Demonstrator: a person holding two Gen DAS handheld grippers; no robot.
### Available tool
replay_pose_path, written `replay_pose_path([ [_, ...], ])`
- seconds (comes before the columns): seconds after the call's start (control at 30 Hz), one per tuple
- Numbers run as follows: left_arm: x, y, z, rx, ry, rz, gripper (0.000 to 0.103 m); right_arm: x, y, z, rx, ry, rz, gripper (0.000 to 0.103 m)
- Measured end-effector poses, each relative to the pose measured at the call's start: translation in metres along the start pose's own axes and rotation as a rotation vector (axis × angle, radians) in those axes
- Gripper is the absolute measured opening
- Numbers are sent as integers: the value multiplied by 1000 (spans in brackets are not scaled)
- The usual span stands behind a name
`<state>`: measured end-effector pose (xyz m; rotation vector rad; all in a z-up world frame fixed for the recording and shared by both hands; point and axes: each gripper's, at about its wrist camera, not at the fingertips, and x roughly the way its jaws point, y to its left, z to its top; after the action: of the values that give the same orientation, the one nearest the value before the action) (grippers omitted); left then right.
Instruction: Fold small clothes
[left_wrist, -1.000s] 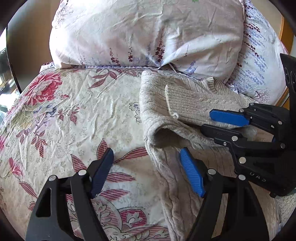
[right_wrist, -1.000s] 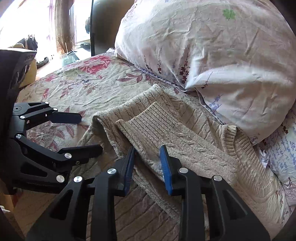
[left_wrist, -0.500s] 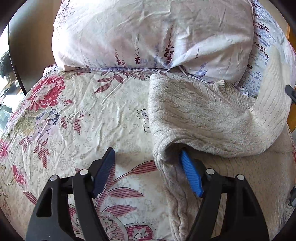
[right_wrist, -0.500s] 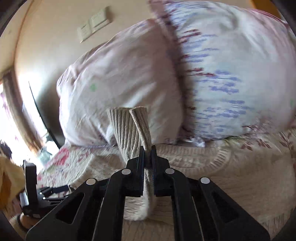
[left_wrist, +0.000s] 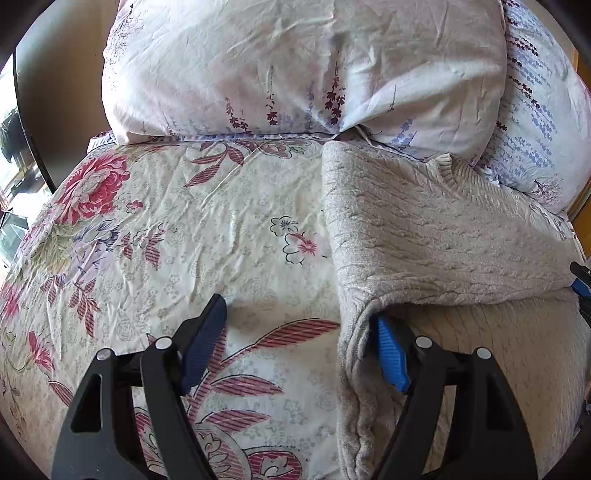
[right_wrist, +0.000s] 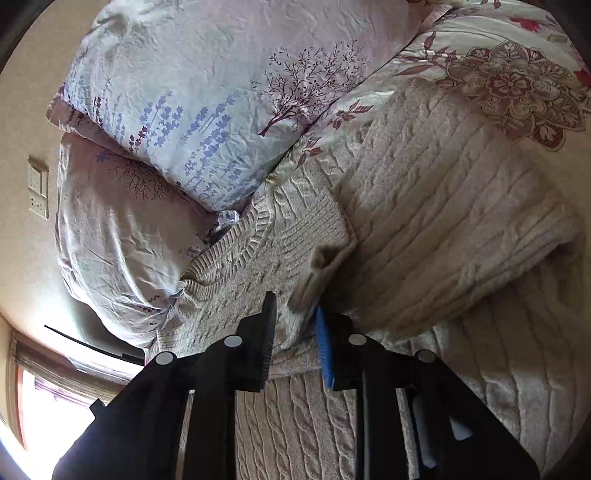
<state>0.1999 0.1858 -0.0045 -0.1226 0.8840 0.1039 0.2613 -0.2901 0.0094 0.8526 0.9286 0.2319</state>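
We see one beige cable-knit sweater (left_wrist: 436, 236) lying on the right side of a cream bedspread printed with red flowers and striped leaves (left_wrist: 207, 229), its ribbed collar up against the pillows. One sleeve is folded across the body, and its ribbed cuff (right_wrist: 321, 229) lies near the collar.

Two pillows stand at the head of the bed: a white crumpled pillow with small purple sprigs (left_wrist: 295, 66), and beside it a pale pillow printed with blue lavender and a dark tree (right_wrist: 207, 92). On the beige wall behind them we count one switch plate (right_wrist: 38, 192).

Our left gripper (left_wrist: 295, 343) is spread wide over the sweater's left edge; one blue pad is tucked under the fold, the other rests over bare bedspread, and nothing is pinched. Our right gripper (right_wrist: 293, 332) is opening, with the fuzzy sleeve end between its pads but loose. In the left wrist view it shows only as a sliver at the right edge.
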Motion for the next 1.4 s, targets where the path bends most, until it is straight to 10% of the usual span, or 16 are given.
replay_pose_path([
  [0.33, 0, -1, 0, -4, 1, 7, 76, -21, -3, 2, -54, -141, -39, 7],
  [0.47, 1, -3, 1, 6, 6, 14, 77, 0, -19, 2, -49, -37, -169, 7],
  [0.7, -18, 18, -1, -70, 37, -29, 80, -50, 6, -1, -211, -240, -228, 21],
  [1.03, -60, -37, 10, 64, -198, 136, 82, -10, 28, -4, -344, -69, -152, 37],
  [1.4, -21, -53, 17, 95, -75, -136, 83, -6, 26, -2, -363, -38, -134, 40],
])
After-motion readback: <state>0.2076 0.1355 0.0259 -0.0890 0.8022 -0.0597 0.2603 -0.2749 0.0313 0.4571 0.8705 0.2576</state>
